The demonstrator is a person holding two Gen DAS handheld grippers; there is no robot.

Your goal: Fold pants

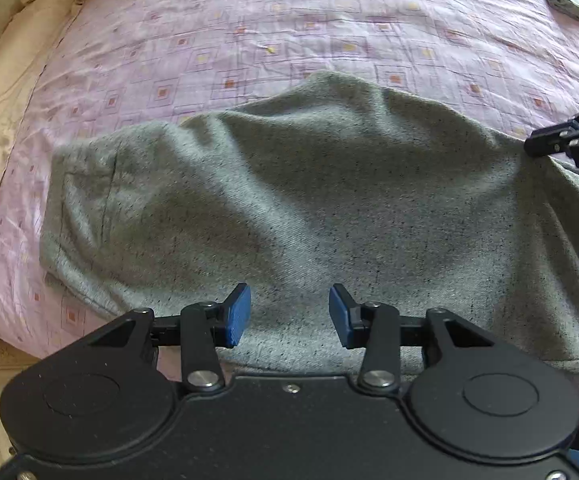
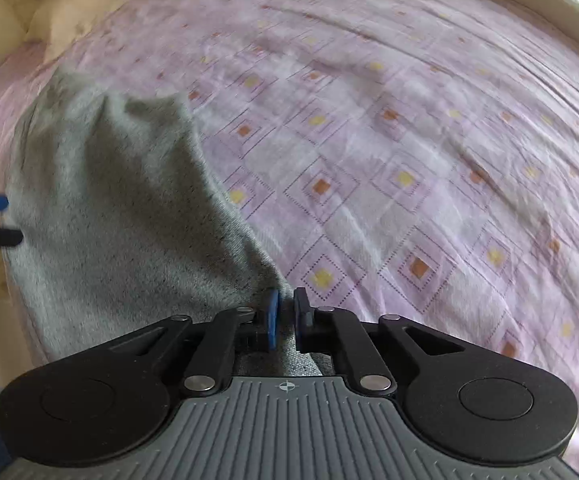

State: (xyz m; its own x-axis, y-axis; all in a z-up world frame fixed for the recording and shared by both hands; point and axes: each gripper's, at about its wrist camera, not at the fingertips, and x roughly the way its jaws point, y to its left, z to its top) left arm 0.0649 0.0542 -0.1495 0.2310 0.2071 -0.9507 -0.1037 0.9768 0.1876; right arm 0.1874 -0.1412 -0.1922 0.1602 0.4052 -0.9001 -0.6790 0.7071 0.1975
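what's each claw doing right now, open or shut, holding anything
Left claw: open, holding nothing, above the grey pants.
Right claw: shut on the edge of the grey pants.

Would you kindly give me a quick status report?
Left claw open above pants. Right claw shut on pants edge. Pants rumpled on bedsheet. Nothing in the way.
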